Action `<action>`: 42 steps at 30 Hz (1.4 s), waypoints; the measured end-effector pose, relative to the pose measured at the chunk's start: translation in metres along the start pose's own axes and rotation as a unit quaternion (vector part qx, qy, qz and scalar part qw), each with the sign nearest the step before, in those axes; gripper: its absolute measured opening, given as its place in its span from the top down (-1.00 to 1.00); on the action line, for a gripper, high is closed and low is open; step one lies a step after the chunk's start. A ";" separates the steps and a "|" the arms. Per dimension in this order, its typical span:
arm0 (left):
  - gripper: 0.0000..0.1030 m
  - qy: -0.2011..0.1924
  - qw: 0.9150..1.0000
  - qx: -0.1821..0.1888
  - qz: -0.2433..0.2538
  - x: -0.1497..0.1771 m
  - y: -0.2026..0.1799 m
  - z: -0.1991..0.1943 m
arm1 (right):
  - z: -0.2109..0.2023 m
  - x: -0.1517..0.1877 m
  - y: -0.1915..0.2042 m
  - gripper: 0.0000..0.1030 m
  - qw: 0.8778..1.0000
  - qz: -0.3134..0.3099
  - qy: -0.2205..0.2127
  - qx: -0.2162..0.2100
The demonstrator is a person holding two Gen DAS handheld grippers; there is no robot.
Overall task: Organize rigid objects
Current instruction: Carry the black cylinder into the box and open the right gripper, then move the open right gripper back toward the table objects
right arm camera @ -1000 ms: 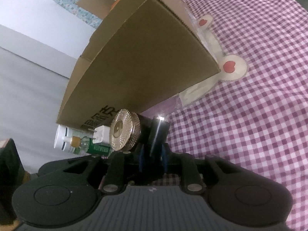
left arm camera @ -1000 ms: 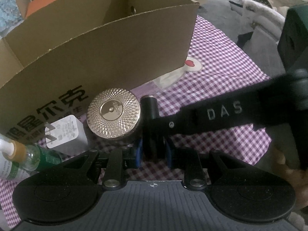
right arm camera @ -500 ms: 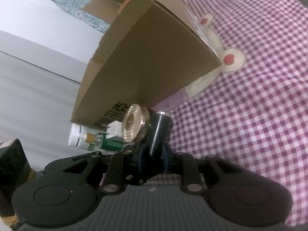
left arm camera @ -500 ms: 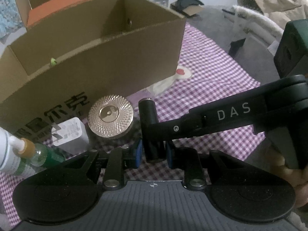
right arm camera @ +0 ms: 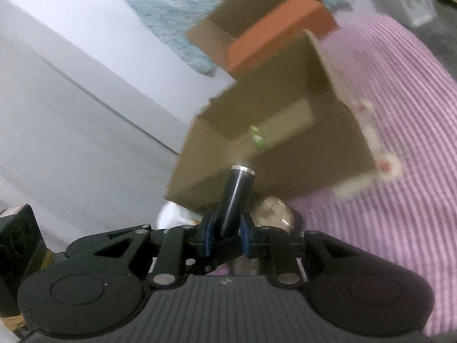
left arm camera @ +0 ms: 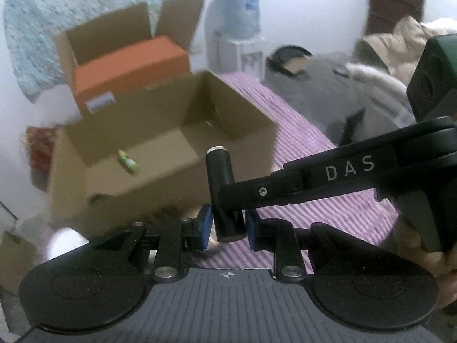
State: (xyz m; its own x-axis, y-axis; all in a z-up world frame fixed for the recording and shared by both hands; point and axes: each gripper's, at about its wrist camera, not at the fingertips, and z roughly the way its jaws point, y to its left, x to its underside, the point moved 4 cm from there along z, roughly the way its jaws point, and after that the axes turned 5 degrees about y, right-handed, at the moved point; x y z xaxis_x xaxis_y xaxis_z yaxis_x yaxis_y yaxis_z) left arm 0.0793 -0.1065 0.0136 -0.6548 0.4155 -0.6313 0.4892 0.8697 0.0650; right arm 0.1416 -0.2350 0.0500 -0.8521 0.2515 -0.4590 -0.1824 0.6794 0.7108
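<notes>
Right hand-held gripper clamps black cylinder; left hand-held gripper flanks it

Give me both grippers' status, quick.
Left gripper: closed on the black tube.
Right gripper: closed on the same tube.

White wall, water dispenser, patterned curtain

Beyond the jaws, a water dispenser stands against the wall; right of them, coats are heaped; patterned cloth hangs upper left.
</notes>
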 end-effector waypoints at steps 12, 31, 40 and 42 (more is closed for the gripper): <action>0.53 0.036 0.996 -0.056 -0.053 -0.063 0.089 0.028 | 0.087 -0.096 0.052 0.62 0.994 -0.059 0.080 -0.033; 0.51 0.078 0.989 -0.050 -0.118 -0.077 0.145 0.061 | 0.148 -0.148 0.025 0.61 0.993 0.012 0.113 -0.037; 0.43 0.043 0.990 -0.049 -0.123 -0.070 0.136 0.018 | 0.081 -0.133 0.026 0.60 0.996 0.024 0.073 -0.054; 0.41 0.034 0.991 -0.043 -0.125 -0.065 0.131 0.006 | 0.063 -0.122 0.028 0.60 0.996 0.023 0.065 -0.059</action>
State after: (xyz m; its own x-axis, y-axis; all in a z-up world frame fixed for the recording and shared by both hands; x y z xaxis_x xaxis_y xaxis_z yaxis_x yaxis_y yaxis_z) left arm 0.1895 -0.0212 0.0583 -0.7883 0.1994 -0.5821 0.2582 0.9659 -0.0189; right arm 0.2714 -0.2031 0.0918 -0.9159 0.1831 -0.3573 -0.1922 0.5812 0.7907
